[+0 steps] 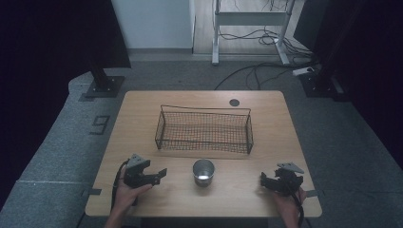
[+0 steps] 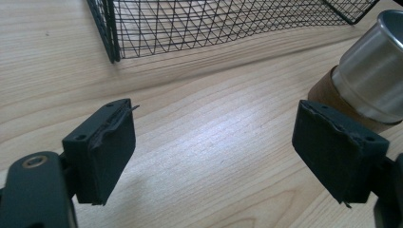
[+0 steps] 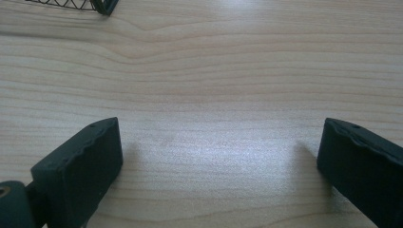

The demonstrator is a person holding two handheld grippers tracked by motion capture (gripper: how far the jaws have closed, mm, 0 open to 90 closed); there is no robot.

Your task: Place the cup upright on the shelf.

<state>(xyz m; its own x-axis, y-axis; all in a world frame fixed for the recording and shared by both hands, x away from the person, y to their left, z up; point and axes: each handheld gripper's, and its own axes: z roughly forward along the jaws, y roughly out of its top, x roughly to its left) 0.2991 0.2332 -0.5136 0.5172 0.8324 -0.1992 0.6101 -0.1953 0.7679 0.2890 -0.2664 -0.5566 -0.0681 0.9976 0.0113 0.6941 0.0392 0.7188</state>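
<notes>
A shiny metal cup (image 1: pixel 203 172) stands upright on the wooden table (image 1: pixel 142 114), just in front of a black wire basket (image 1: pixel 204 129) with nothing visible inside. My left gripper (image 1: pixel 161 175) lies left of the cup and points toward it, jaws apart over bare wood. In the left gripper view (image 2: pixel 214 147) the cup (image 2: pixel 375 71) sits beyond the right jaw, apart from it, showing a brown lower band. My right gripper (image 1: pixel 266 180) rests near the table's front right corner. In the right gripper view (image 3: pixel 218 161) its jaws stand wide over bare wood.
The basket's near corner (image 2: pixel 111 38) rises ahead of the left jaw, and another corner (image 3: pixel 97 4) shows at the top left of the right gripper view. A dark round grommet (image 1: pixel 234 102) sits at the table's far edge. Stands and cables lie on the floor beyond.
</notes>
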